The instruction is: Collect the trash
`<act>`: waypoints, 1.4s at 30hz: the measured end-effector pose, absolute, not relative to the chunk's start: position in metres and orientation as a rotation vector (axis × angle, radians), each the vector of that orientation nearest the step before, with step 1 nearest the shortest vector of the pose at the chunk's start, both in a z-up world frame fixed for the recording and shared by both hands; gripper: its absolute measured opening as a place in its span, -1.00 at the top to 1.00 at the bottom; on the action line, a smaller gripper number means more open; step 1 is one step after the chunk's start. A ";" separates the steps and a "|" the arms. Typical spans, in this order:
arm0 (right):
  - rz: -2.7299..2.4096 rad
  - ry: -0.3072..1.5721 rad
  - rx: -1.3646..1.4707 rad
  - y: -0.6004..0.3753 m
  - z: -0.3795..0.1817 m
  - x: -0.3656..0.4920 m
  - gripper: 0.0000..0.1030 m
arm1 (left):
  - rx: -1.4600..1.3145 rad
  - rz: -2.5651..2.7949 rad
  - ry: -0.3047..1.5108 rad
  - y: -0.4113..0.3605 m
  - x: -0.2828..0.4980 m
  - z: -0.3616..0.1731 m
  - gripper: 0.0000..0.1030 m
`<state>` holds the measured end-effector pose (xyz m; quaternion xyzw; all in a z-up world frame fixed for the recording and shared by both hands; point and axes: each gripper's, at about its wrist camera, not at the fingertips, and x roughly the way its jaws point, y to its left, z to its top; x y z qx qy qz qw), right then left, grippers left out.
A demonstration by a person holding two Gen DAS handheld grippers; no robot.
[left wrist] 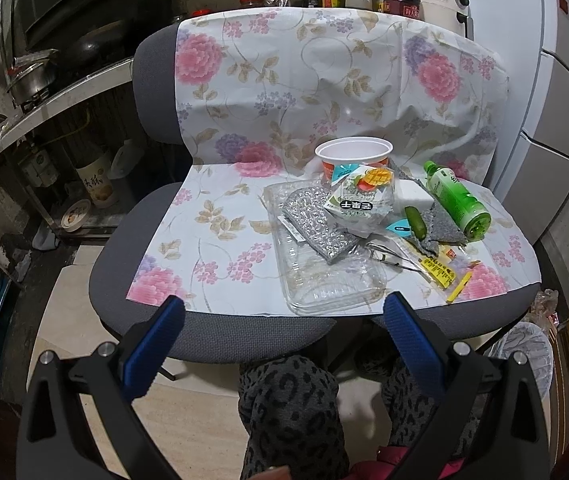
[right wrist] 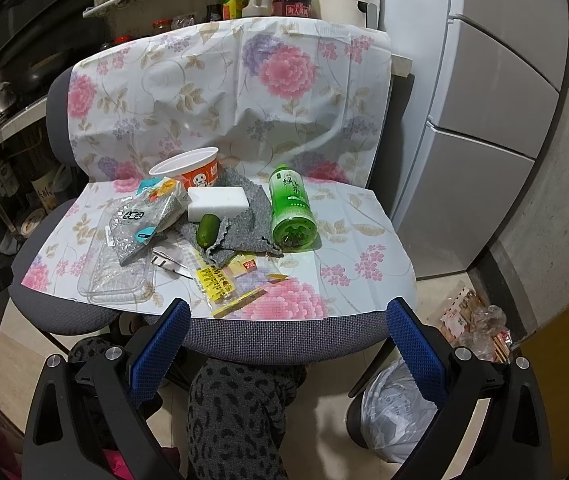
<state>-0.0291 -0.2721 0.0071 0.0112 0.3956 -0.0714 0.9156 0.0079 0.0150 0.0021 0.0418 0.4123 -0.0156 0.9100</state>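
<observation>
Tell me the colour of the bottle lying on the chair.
Green, with a pale label; the bottle shows best in the right wrist view.

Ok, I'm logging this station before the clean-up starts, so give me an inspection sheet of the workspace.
Surface: grey chair seat draped with a floral sheet.
Job's things: green bottle lying on its side; orange paper cup upright; clear plastic tray; yellow wrappers; printed snack bag.
Clutter: white sponge block, small cucumber on a grey cloth, glittery pad.
Grippers: left gripper open, empty; right gripper open, empty; both short of the seat.
Cables: nothing seen.
Surroundings: lined bin on the floor at right, fridge, condiment bottles behind.
</observation>
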 end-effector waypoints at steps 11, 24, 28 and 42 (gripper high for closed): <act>-0.043 0.728 0.032 -0.283 -0.017 -0.002 -0.89 | 0.090 -0.032 0.929 0.018 0.046 -0.050 -0.87; -0.001 0.771 0.043 -0.300 -0.053 0.052 -0.89 | 0.211 -0.245 0.884 -0.057 0.091 -0.079 -0.87; -0.007 0.787 0.034 -0.306 -0.062 0.058 -0.89 | 0.328 -0.217 0.877 -0.088 0.107 -0.100 -0.80; -0.022 0.800 0.115 -0.331 -0.068 0.069 -0.89 | 0.390 -0.320 0.740 -0.107 0.143 -0.093 0.80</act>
